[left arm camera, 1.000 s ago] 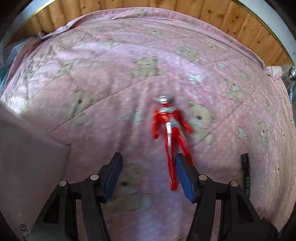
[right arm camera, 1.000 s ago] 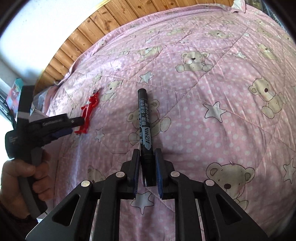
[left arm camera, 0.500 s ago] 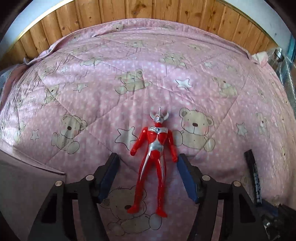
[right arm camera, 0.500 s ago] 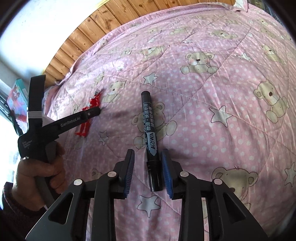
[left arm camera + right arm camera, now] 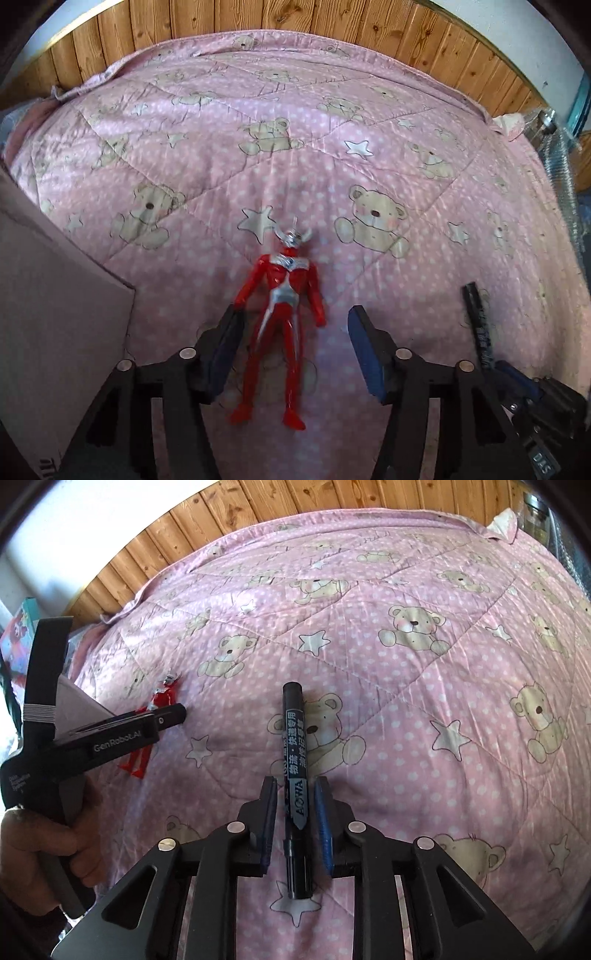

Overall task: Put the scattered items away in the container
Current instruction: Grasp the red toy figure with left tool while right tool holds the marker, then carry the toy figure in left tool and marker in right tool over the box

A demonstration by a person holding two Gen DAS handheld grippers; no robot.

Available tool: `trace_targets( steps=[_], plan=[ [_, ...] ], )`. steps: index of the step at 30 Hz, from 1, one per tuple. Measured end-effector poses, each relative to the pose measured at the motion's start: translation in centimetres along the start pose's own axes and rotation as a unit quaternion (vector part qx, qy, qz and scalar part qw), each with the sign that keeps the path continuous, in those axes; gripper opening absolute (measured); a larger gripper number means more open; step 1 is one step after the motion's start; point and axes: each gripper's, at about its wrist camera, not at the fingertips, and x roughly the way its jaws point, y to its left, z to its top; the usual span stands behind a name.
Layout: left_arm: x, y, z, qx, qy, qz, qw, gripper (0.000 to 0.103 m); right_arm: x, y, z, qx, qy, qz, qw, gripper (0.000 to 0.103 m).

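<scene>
I am working in a bedroom in someone's home. Under my cameras lies a pink quilt (image 5: 229, 155) printed with teddy bears, stars and white dots, spread over a bed that fills nearly both views. Behind it runs a wall of knotty wooden panelling (image 5: 295, 18) with a pale painted wall above. A red and silver toy figure (image 5: 282, 314) and a black marker (image 5: 295, 760) lie on the quilt (a child's things, by the look of them). At the far left edge of the right wrist view I see a colourful box (image 5: 14, 642), too blurred to read.
</scene>
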Motion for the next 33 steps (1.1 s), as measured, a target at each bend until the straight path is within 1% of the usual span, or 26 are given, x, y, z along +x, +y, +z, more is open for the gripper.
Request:
trace_targets(
  steps=[1,2,3,5,11,15,19,25,33],
  plan=[
    [0.4,-0.5,0.2,0.017,-0.005,0.015,0.9997,0.059,0.2,0.1,0.2,-0.007,-0.003,-0.001,1.000,0.022],
    [0.5,-0.8,0.2,0.025,-0.014,0.022,0.9994,0.053,0.4,0.3,0.3,-0.015,-0.003,-0.003,1.000,0.021],
    [0.5,-1.0,0.3,0.028,-0.018,0.020,0.9992,0.048,0.5,0.3,0.3,-0.019,-0.004,-0.008,1.000,0.014],
    [0.2,-1.4,0.1,0.038,-0.014,0.024,0.9989,0.047,0.4,0.1,0.4,-0.014,0.000,-0.004,1.000,0.014],
    [-0.7,-1.4,-1.1,0.034,-0.003,0.007,0.9994,0.046,-1.1,0.2,-1.1,0.002,-0.001,0.007,1.000,0.014],
    [-2.0,-1.9,-2.2,0.035,-0.002,-0.005,0.9994,0.046,-2.2,0.6,-2.1,0.009,-0.004,0.013,1.000,0.014],
    [-3.9,-2.2,-2.9,0.035,-0.011,-0.015,0.9992,0.046,-3.6,1.2,-2.7,0.007,-0.011,0.016,1.000,0.014],
    [-7.0,-1.7,-4.1,0.019,-0.019,-0.035,0.9990,0.046,-5.6,2.6,-3.7,-0.004,-0.018,0.027,0.999,0.014],
    [-11.6,-1.0,-6.0,0.010,-0.041,-0.046,0.9980,0.046,-7.8,5.2,-5.3,-0.024,-0.025,0.040,0.999,0.014]
  ],
)
